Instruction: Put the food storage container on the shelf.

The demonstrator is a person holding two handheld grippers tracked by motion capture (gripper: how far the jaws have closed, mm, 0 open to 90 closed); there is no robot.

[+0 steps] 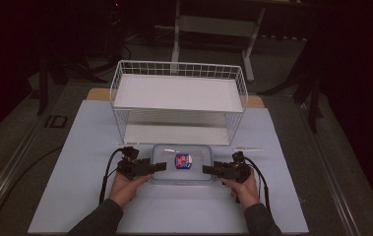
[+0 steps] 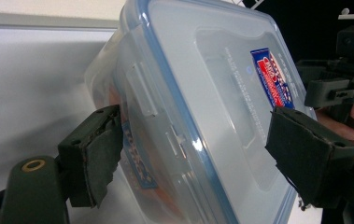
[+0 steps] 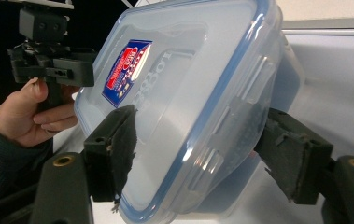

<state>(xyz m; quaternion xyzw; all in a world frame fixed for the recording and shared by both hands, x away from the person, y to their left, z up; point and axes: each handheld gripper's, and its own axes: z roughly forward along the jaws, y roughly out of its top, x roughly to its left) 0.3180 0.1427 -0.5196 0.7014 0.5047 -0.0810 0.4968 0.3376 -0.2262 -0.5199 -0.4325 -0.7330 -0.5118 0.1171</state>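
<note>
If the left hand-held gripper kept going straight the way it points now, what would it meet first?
Most likely the clear lidded container. The left hand-held gripper points at its short end, with one jaw over the lid and the other at the side, so the end wall with its latch would come first.

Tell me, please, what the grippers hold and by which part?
Left gripper and right gripper each straddle a short end of the box; whether they grip cannot be told.

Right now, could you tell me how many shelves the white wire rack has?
2: the upper shelf at the rack's top, and the lower shelf beneath it, just behind the lidded container.
</note>
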